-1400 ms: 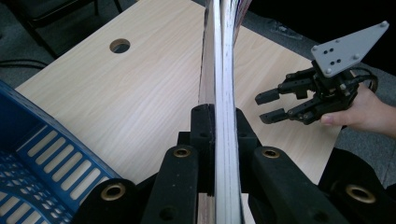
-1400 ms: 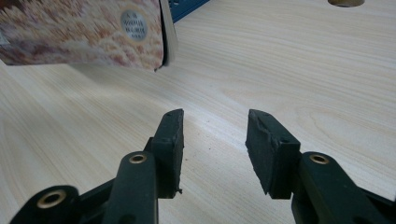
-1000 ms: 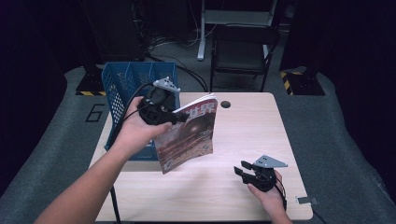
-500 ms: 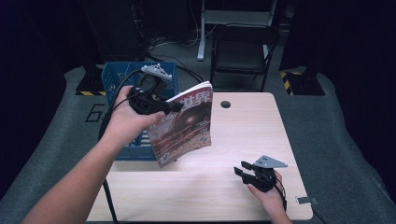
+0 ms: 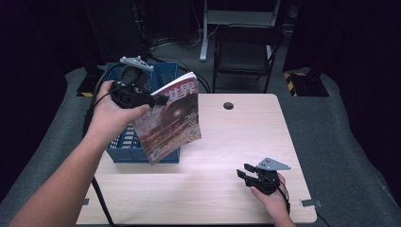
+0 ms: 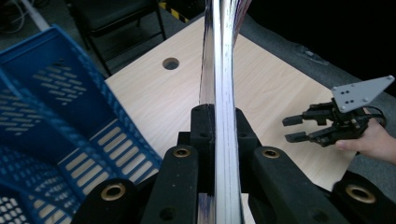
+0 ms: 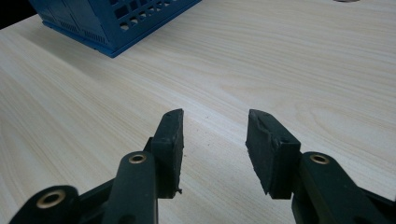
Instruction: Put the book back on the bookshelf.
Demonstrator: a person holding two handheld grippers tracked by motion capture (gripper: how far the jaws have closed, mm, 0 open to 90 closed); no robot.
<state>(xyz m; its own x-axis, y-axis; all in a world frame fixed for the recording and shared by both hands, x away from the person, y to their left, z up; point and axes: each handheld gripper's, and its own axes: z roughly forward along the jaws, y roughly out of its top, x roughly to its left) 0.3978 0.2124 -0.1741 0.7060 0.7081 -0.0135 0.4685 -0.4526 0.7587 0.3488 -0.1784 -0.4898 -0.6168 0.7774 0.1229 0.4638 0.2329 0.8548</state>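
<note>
- One wooden table (image 5: 227,142) carries a blue basket (image 5: 165,75) at its left edge.
- Magazine (image 5: 172,118) hangs upright over the basket's near-right corner, long axis vertical, basket down and left of it.
- Left gripper (image 5: 153,100) pinches the magazine's top.
- Right gripper (image 5: 247,176) rests far off, jaws apart, holding nothing.

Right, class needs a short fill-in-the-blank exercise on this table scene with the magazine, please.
1. The left tool is shut on the ____.
2. The basket at the table's left edge is ____ in colour.
3. The right tool has its jaws ____, with nothing between them.
4. The right tool sits low over the wooden ____.

Missing words: magazine; blue; open; table
</note>
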